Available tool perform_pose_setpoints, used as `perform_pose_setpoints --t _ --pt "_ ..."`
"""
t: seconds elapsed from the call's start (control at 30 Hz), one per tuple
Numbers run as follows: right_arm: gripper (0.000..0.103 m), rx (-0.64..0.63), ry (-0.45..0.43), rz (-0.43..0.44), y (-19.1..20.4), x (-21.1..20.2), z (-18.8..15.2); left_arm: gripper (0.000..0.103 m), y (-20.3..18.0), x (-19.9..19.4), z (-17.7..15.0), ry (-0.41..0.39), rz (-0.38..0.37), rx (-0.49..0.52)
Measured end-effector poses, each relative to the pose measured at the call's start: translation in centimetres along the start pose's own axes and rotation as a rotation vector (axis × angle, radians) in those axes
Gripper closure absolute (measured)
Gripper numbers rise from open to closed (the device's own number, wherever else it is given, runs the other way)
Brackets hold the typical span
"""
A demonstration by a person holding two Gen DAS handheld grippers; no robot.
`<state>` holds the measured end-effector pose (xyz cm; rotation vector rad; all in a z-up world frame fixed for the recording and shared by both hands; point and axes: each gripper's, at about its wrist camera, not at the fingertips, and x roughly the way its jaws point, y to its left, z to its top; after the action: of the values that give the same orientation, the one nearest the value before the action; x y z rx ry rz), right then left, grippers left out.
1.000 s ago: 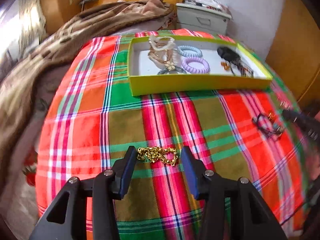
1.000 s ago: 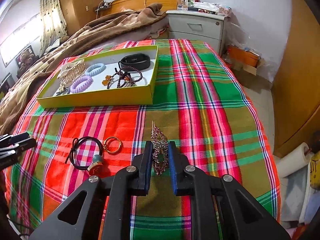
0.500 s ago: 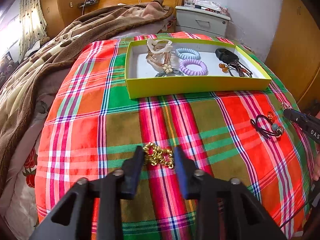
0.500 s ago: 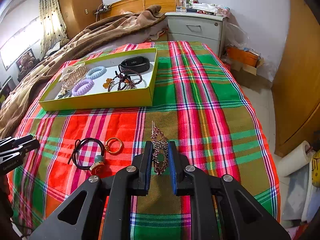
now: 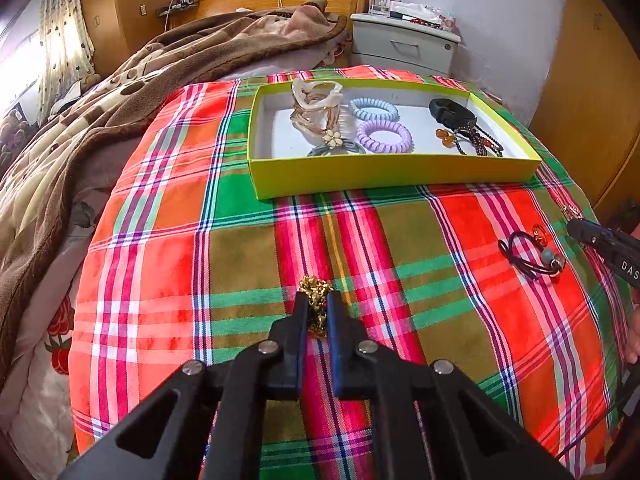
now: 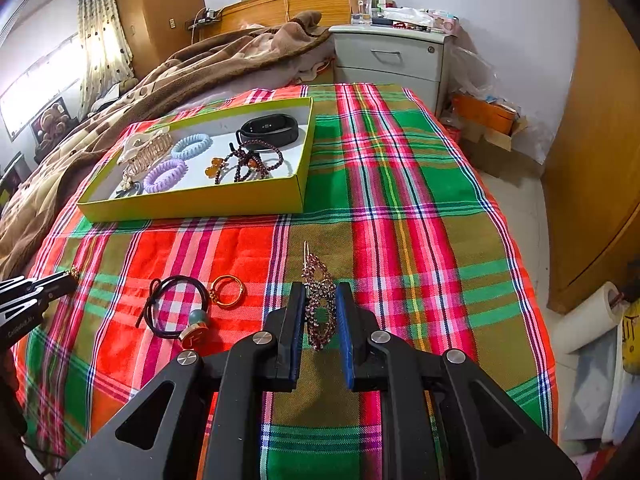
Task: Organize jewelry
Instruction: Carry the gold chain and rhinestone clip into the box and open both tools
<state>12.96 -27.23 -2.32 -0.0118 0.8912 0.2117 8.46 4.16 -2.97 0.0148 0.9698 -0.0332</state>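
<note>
My left tool (image 5: 318,308) is clamped on a bunched gold chain (image 5: 316,292), links knobbly and shiny, sticking out at 12 o'clock past the tips over the plaid bedspread (image 5: 240,264). My right tool (image 6: 319,304) straddles a purple beaded hair clip (image 6: 318,300), openwork and long, pin end pointing to 12; the pads sit just beside it with slim gaps, so I can't tell if it's pinched. At 10 o'clock of the right tool lie a gold ring (image 6: 227,290) and a black elastic hair tie (image 6: 178,306) with a round bead, close together. The yellow-green cardboard box (image 6: 192,202) sits at 11 o'clock, low straight walls, white floor. Inside: a cream claw clip (image 5: 316,108), a blue coil tie (image 5: 373,109), a purple coil tie (image 5: 384,136), a black band (image 6: 270,130) and a dark beaded bracelet (image 6: 250,164). There's bare cloth between the tools and the box's near wall. The bed drops off at 3 o'clock.
</note>
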Motion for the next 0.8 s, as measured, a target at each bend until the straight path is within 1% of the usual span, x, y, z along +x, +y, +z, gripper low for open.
perform_pose_setpoints --t 0.13,0.5,0.6,0.8 --pt "0.087 -0.004 -0.004 0.001 0.0 -0.1 0.0 0.098 -0.1 -0.3 0.1 -0.010 0.005 0.000" --pt "0.087 -0.008 -0.016 0.001 0.3 -0.9 0.4 0.098 0.0 -1.4 0.4 -0.040 -0.005 -0.006" --pt "0.087 -0.012 -0.024 0.001 0.5 -1.2 0.6 0.098 0.0 -1.8 0.6 -0.050 -0.012 -0.006" --pt "0.087 -0.026 -0.046 0.002 1.0 -1.9 1.3 0.098 0.3 -2.8 1.6 -0.078 -0.052 -0.015"
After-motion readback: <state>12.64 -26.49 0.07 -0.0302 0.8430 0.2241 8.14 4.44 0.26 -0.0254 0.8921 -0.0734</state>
